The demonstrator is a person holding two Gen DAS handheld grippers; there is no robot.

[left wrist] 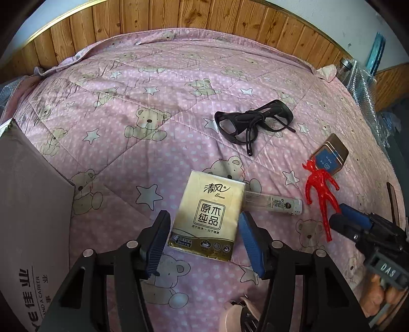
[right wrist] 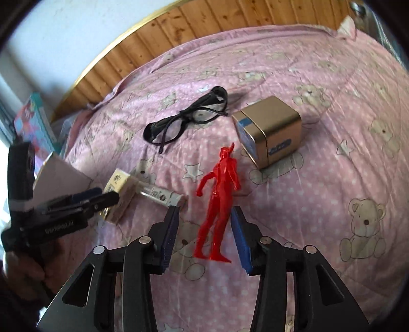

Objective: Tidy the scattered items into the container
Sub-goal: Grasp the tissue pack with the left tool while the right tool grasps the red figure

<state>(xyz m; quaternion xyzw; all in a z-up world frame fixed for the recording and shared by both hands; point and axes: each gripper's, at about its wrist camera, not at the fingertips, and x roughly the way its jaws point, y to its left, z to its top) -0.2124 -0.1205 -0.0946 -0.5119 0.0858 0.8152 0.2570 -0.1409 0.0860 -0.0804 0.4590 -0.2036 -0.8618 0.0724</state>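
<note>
A yellow tissue pack lies on the pink bear quilt. My left gripper stands open with a finger on either side of the pack, not squeezing it. A small clear bottle is partly tucked under the pack's right edge. A red plastic figure lies flat, and my right gripper is open astride its legs. The right gripper also shows in the left wrist view beside the red figure. The cardboard box stands at the left.
Black glasses and a gold tin lie farther back on the quilt. A wooden headboard bounds the far side. A glass jar and bubble wrap sit off the right edge.
</note>
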